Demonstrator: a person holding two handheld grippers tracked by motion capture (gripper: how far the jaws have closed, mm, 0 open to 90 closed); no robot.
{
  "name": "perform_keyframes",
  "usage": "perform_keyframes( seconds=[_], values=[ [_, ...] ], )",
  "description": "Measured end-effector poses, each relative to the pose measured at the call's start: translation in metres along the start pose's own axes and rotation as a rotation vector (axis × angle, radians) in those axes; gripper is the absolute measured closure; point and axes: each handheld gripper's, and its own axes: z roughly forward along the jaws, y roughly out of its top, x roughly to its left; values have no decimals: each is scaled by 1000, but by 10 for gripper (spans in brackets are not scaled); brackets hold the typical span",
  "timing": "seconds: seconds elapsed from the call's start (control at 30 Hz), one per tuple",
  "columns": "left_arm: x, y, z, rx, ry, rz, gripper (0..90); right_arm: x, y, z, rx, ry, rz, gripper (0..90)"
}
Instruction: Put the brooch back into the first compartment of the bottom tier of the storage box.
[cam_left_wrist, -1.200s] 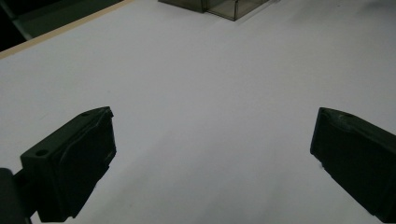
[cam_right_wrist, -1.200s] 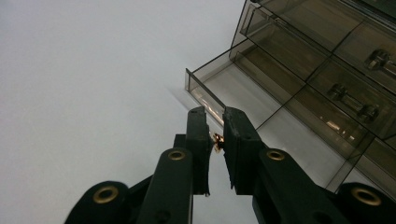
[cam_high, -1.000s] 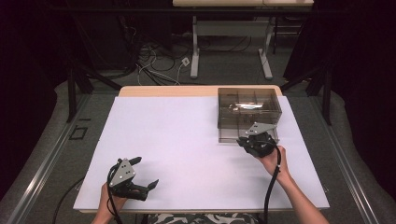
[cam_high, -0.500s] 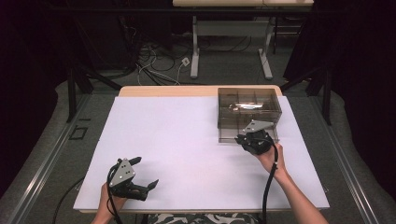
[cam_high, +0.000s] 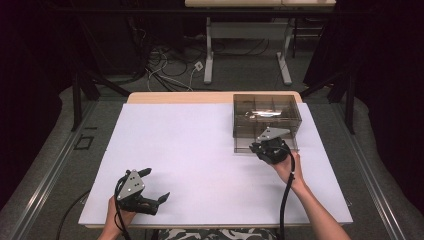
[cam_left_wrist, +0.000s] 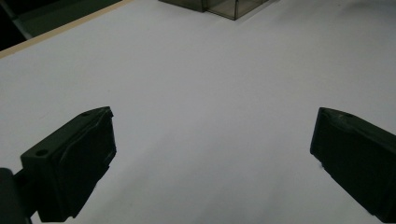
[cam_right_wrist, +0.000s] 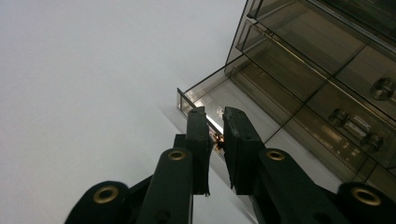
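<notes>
We see the smoky drawer box (cam_high: 267, 120) near the desk's far right corner, its lowest drawer (cam_right_wrist: 219, 100) slid partly out. Our right tool (cam_right_wrist: 215, 140) is pinched narrow on that drawer's front lip; a crooked pull could jam it or drag the box. Our left tool (cam_high: 150, 187) waits wide at the near left edge

The right gripper (cam_high: 256, 146) has slid a little leftward along the front of the smoky drawer box (cam_high: 267, 114), drawing the bottom drawer (cam_right_wrist: 219, 100) ahead of its jaws slightly farther out.
</notes>
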Motion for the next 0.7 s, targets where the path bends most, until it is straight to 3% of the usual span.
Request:
perform_keyframes(
  seconds=[0.7],
  values=[
    [0, 0, 0, 0, -2, 0, 1, -1, 10, 6, -10, -12, -2, 811]
  ],
)
